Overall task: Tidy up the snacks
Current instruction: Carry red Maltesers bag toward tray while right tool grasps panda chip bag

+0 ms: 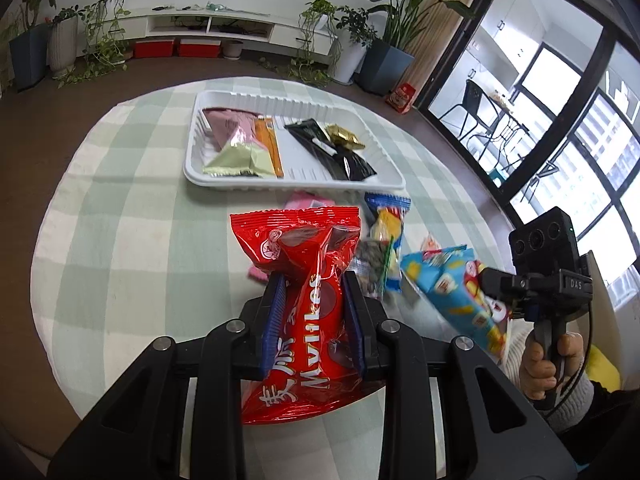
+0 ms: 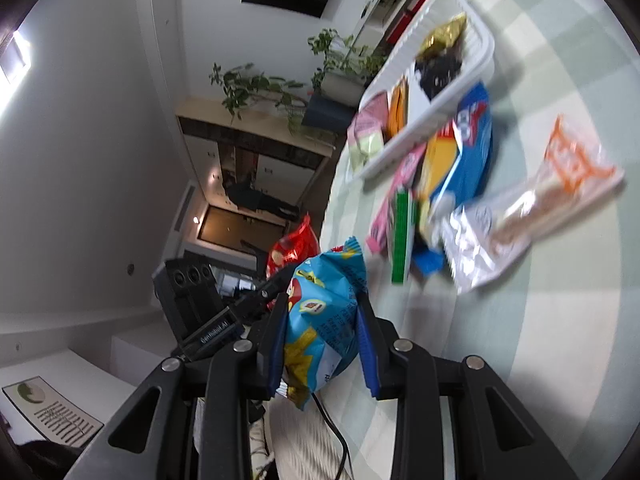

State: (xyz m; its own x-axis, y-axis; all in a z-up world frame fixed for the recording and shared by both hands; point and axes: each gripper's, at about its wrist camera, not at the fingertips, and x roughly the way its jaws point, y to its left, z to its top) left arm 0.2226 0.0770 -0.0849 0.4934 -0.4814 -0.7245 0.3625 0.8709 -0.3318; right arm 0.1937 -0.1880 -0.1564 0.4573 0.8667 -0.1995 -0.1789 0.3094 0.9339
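Note:
My left gripper (image 1: 314, 280) is shut on a red Mylikes snack bag (image 1: 304, 276) and holds it above the table, short of the white tray (image 1: 384, 152). The tray holds pink, green, orange, black and gold packets. My right gripper (image 2: 322, 300) is shut on a light blue snack bag (image 2: 324, 320), tilted sideways at the table's edge; that bag also shows in the left wrist view (image 1: 452, 292). Loose snacks lie in front of the tray: a blue and yellow bag (image 2: 460, 152), a pink packet (image 2: 394, 196), a green-edged packet (image 2: 402, 236) and a clear orange-printed pack (image 2: 532, 208).
The round table has a green and white checked cloth (image 1: 132, 216). Potted plants, a TV cabinet and red boxes stand beyond the table. Glass doors are at the right. The right hand-held gripper body (image 1: 548, 280) is at the table's right edge.

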